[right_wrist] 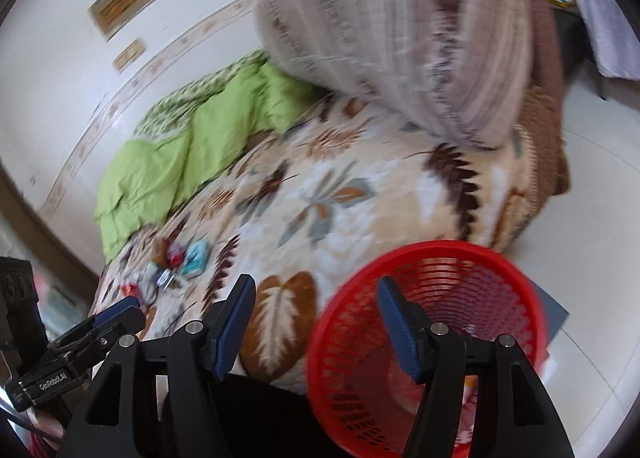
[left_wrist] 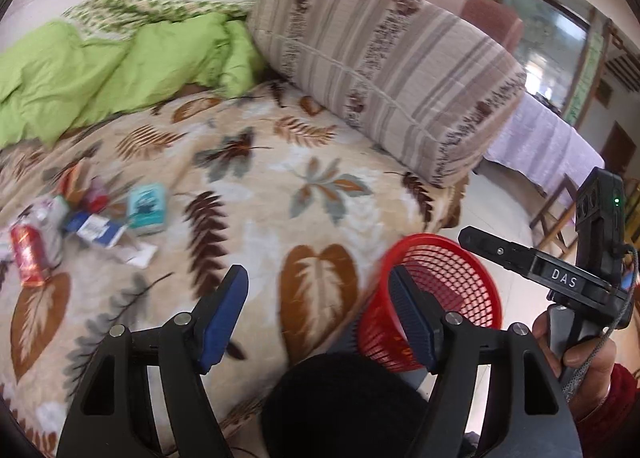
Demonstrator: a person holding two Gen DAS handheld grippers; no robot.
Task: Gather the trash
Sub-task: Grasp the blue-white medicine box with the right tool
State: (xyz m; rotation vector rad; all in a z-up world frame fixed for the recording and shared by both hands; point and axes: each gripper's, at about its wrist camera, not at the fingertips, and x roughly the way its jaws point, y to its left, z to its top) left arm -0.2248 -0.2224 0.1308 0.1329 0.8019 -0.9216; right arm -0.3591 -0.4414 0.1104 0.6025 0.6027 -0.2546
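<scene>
Reaching with both the left gripper (left_wrist: 320,314) and right gripper (right_wrist: 316,322) gaping empty, you are facing light, crinkly wrappers (left_wrist: 92,217); the crushed can (left_wrist: 27,256) probably suits a mid-body pinch.

A pile of trash (left_wrist: 84,225) lay on the bed (left_wrist: 256,185) at nine o'clock in the left wrist view, with a rumpled quilt (left_wrist: 120,65) behind it at eleven o'clock. A large pillow (left_wrist: 384,69) rested at one o'clock. At the bed's near edge, at four o'clock, stood a basket (left_wrist: 460,290).
</scene>
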